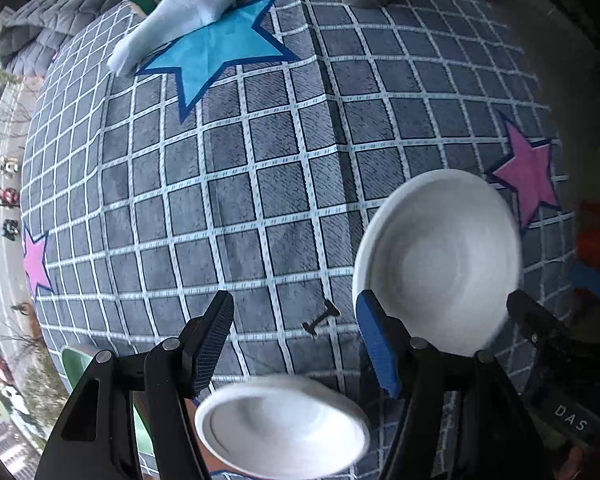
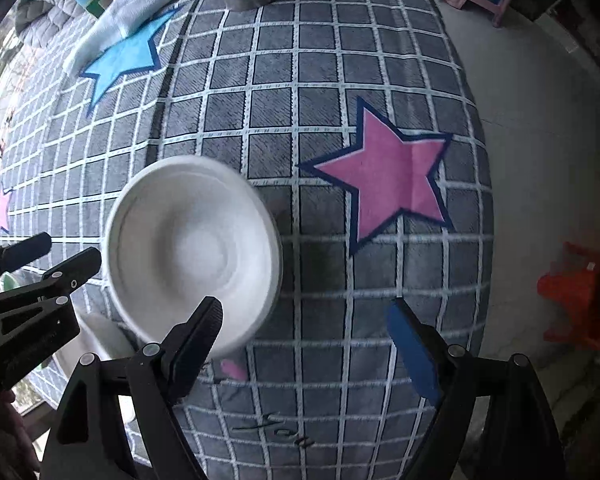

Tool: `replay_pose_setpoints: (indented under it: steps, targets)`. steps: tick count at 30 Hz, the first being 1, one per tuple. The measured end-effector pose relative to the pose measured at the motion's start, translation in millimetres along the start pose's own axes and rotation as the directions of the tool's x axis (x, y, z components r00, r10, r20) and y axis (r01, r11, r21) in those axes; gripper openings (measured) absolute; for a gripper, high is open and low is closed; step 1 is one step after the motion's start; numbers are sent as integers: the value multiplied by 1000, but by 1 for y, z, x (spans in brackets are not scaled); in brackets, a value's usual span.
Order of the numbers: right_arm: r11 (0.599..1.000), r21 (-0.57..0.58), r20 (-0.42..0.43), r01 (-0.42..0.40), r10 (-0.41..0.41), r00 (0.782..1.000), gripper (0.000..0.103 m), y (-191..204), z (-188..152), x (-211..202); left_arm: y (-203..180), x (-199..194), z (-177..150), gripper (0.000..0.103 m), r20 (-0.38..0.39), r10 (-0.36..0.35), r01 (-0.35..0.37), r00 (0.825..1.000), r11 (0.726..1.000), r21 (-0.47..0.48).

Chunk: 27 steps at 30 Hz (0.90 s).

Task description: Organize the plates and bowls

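Matt white bowl (image 2: 192,256), woven cloth (image 2: 284,128)

Home: star-patterned rug (image 2: 340,208), plastic stools (image 2: 576,304)

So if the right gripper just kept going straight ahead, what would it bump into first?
Probably just the checked cloth. The right gripper has its jaws open, with bare cloth between them. The white bowl sits left of that line, by the left finger, so it might get brushed; depth is hard to judge.
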State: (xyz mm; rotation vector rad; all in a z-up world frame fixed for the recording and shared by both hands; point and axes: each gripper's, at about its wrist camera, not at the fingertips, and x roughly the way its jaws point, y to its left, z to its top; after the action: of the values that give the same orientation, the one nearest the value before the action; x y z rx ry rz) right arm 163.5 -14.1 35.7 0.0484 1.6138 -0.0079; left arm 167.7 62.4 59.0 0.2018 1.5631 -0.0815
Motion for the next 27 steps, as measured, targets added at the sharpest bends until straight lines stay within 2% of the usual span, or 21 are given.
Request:
replay_pose_setpoints:
  steps: [4, 12, 15, 22, 27]
  targets:
    - [1000, -24, -22, 8, -8, 1000, 86, 4, 9, 14, -2, 14, 7, 68, -26, 1, -1, 1000, 1000, -2]
    - [999, -48, -30, -10, 9, 1000, 83, 15, 20, 30, 2, 23, 15, 65, -27, -30, 29, 999, 999, -34]
    - [999, -36, -32, -27, 26, 999, 83, 20, 19, 30, 23, 16, 17, 65, 2, -114, 114, 993, 987, -114]
    - [999, -13, -33, -35, 35, 999, 83, 6, 21, 29, 45, 27, 19, 65, -17, -84, 81, 996, 991, -104]
    - [999, -28, -22, -34, 33, 999, 83, 5, 18, 22, 43, 35, 18, 65, -5, -100, 99, 995, 989, -112]
